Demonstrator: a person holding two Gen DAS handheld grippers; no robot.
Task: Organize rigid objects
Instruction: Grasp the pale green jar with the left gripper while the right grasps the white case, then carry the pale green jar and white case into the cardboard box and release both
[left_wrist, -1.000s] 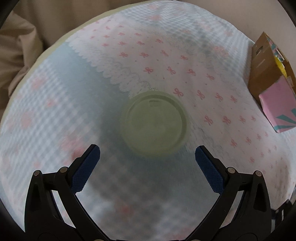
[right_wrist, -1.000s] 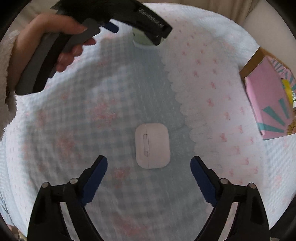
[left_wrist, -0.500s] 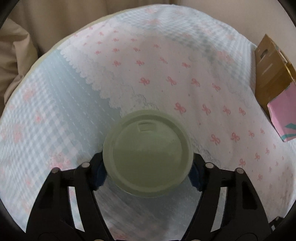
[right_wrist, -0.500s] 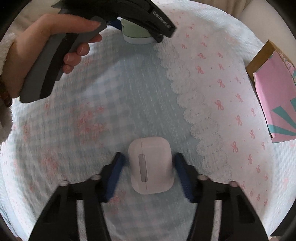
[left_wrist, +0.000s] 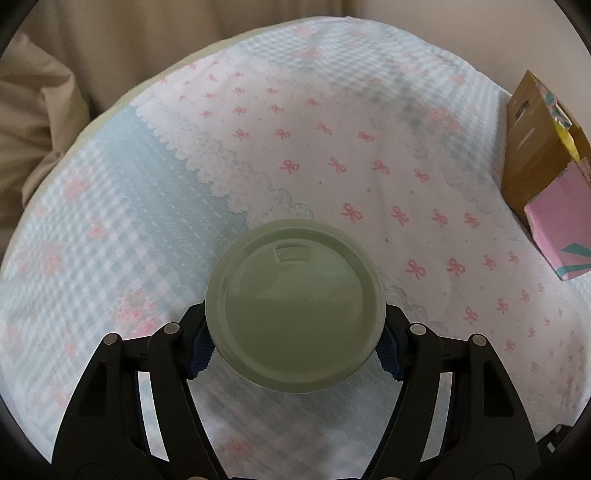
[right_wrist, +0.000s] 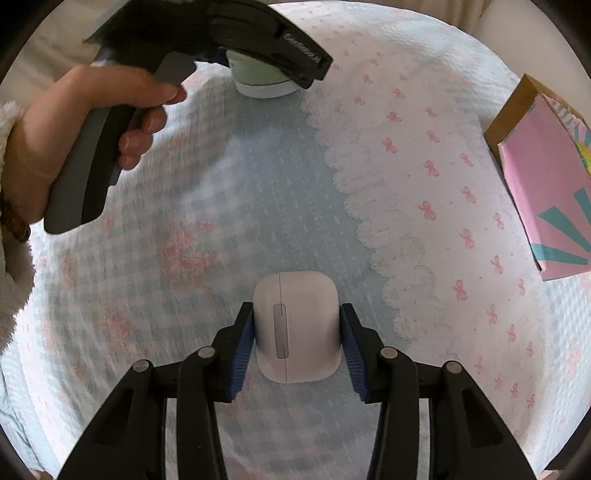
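A round pale green lidded container (left_wrist: 295, 306) stands on the bow-patterned cloth. My left gripper (left_wrist: 295, 347) is shut on it, with a blue pad on each side. In the right wrist view the same container (right_wrist: 258, 74) shows at the top under the left gripper's black body. A white earbud case (right_wrist: 297, 326) lies on the checked cloth. My right gripper (right_wrist: 297, 343) is shut on its two sides.
A brown cardboard box with pink and teal panels (left_wrist: 543, 177) stands at the right edge of the cloth; it also shows in the right wrist view (right_wrist: 543, 177). A beige cushion (left_wrist: 33, 129) lies beyond the cloth at the left. The person's hand (right_wrist: 85, 136) holds the left gripper.
Both grippers went from wide open to shut: the left moved forward and closed on the green container, the right moved forward and closed on the white case.
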